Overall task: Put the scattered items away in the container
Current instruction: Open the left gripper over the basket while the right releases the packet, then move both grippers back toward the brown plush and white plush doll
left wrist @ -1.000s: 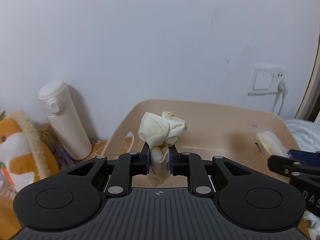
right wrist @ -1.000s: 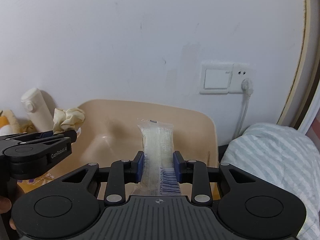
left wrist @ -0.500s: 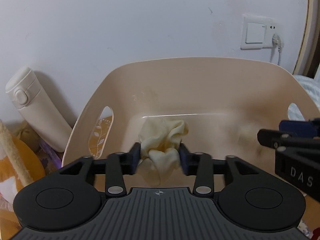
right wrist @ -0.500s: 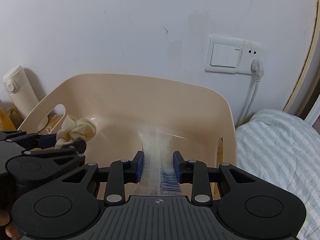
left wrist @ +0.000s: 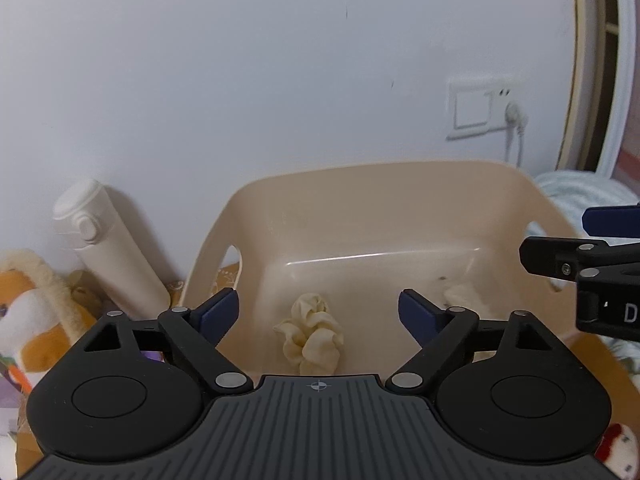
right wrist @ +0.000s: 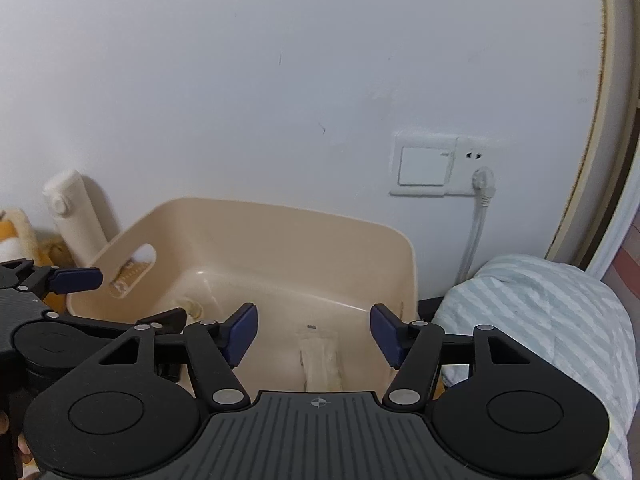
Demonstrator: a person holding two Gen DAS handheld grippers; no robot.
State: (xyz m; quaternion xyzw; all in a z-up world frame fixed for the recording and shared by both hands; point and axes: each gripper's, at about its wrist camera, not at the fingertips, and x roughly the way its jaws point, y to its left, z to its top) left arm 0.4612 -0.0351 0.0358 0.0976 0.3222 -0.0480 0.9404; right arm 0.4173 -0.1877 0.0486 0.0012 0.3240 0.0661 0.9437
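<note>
Left wrist view: the beige tub [left wrist: 400, 216] stands against the wall, and a crumpled cream cloth [left wrist: 310, 334] lies on its floor near the front edge. A pale packet [left wrist: 466, 300] rests toward the tub's right side, blurred. The left gripper [left wrist: 319, 314] tilts down over the front rim, its jaws wide apart and opening, gripping nothing; the cloth lies below the gap, free of the pads. A white bottle [left wrist: 106, 246] leans left of the tub.

Right wrist view: the packet [right wrist: 322, 360] lies on the tub [right wrist: 304, 240] floor near the front edge. The right gripper [right wrist: 313, 334] tilts down above it, jaws apart and opening, pads clear of the packet.
</note>
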